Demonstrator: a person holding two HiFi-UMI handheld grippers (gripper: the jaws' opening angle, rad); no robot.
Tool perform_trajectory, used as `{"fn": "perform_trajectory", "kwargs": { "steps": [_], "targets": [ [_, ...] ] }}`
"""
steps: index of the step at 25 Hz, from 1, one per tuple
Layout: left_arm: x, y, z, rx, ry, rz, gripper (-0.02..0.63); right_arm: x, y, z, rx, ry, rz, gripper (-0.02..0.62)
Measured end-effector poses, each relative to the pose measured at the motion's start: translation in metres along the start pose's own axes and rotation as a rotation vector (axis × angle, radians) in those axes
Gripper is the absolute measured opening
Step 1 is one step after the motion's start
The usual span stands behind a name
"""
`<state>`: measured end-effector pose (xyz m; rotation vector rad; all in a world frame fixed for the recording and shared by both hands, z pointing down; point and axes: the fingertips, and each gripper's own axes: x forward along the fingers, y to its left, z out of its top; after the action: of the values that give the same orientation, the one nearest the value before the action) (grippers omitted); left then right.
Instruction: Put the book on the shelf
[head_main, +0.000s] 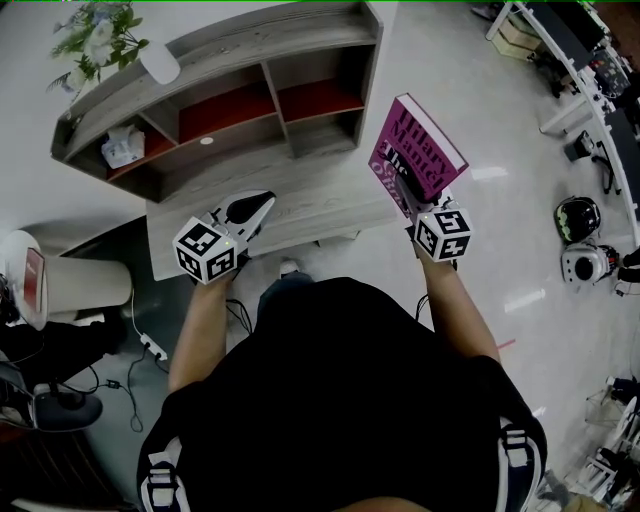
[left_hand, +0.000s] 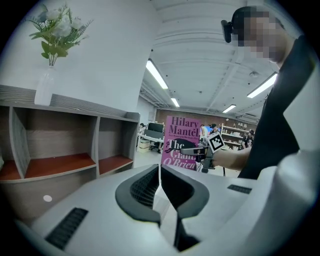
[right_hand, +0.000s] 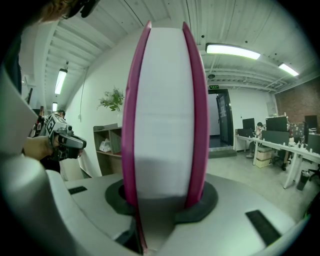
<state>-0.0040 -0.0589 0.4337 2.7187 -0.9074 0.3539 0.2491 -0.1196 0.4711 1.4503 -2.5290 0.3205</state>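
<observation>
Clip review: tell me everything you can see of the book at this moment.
The book has a magenta cover printed with Hilary Mantel above a title that the gripper partly covers. Its page block looks white. It is closed and roughly upright, its lower edge clamped between the jaws of the right gripper; nothing else touches it. It is held in the air beyond the right end of the shelf, not in any compartment.

"Hilary Mantel" on book (head_main: 418, 150) cover
</observation>
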Motion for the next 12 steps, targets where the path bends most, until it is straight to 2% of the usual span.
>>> {"fn": "perform_trajectory", "kwargs": {
  "steps": [12],
  "targets": [
    [0.003,0.019,0.002,-0.003,-0.005,-0.016,0.031,0.014,-0.001,0.0,0.001,0.01,-0.02,0.15]
  ]
}}
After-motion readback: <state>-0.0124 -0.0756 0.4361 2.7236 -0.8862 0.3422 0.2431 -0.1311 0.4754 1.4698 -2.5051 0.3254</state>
